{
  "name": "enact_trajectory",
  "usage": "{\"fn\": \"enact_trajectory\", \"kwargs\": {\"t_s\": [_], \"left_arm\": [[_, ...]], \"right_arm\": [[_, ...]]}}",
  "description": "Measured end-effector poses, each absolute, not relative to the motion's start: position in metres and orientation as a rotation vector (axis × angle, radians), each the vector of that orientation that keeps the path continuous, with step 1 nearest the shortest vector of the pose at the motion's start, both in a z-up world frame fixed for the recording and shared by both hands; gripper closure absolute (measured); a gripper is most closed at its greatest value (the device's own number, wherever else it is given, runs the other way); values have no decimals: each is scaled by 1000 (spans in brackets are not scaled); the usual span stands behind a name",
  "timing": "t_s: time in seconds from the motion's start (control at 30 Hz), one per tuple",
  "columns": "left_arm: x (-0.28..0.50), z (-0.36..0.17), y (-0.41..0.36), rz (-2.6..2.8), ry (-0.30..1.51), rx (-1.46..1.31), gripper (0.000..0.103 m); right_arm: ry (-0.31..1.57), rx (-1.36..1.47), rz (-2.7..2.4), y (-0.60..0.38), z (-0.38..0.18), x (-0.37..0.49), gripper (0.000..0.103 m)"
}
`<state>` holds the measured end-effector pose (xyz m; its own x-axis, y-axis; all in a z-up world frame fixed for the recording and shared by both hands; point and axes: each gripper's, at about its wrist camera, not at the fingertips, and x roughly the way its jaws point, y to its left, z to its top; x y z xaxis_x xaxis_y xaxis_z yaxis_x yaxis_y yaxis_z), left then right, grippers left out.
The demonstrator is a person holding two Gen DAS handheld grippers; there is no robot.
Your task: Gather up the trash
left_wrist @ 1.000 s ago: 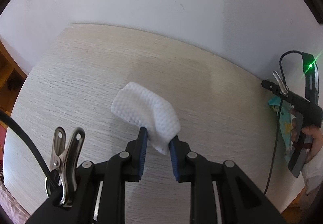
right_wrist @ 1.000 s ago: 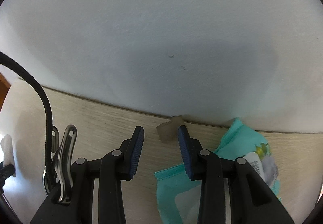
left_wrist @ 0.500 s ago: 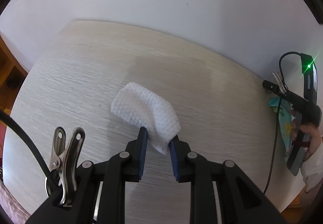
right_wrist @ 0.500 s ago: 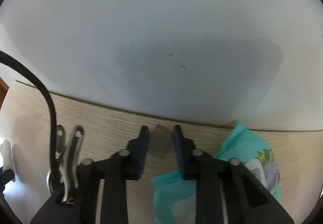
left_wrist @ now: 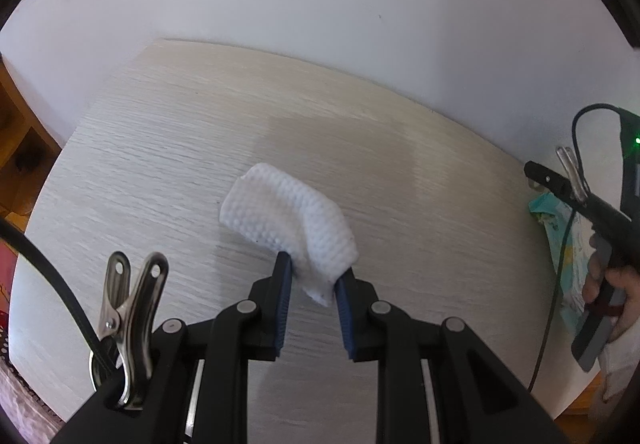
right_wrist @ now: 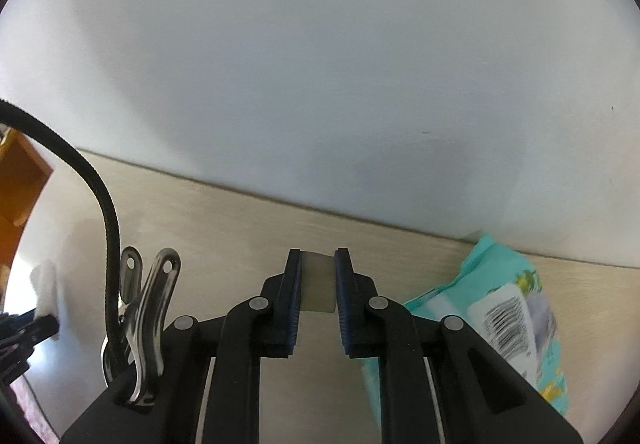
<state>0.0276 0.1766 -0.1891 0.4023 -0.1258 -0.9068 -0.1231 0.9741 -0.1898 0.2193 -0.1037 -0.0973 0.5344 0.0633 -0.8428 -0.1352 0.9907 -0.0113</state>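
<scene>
left gripper (left_wrist: 314, 276): jaws clamped on crumpled white textured wipe (left_wrist: 292, 218) over pale wood-grain table (left_wrist: 160, 164) | right gripper (right_wrist: 317, 272): jaws just closed, pinching small translucent beige scrap (right_wrist: 317, 286) | teal wipes packet (right_wrist: 500, 308) beside

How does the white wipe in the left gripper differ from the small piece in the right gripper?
The wipe is bright white and dimpled; the piece is dull beige and smooth. The wipe is folded and juts well past the left gripper; the piece fits between the pads of the right gripper. Both are clamped.
</scene>
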Motion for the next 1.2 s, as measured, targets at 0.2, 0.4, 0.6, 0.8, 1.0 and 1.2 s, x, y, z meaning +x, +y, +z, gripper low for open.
{"fn": "enact_trajectory", "kwargs": {"t_s": [0.2,0.4,0.6,0.8,1.0,1.2], "left_arm": [[19,-178,180,7,1144,-241,81],[7,-167,179,24,1127,-251,81],[-2,-157,175,57,1109,-264,81],[-9,-149,167,102,1090,-269,81],[-17,-142,157,144,1080,-289,81],[-21,-137,148,176,1072,-301,81]], "right_arm": [[1003,-60,184,-86,-88,200,86],[1013,-58,254,-72,-76,194,86],[1012,-66,323,-54,-72,182,86],[1003,-76,391,-46,-67,147,86],[1000,-104,471,-41,-60,141,86],[993,-126,539,-50,-62,137,86]]}}
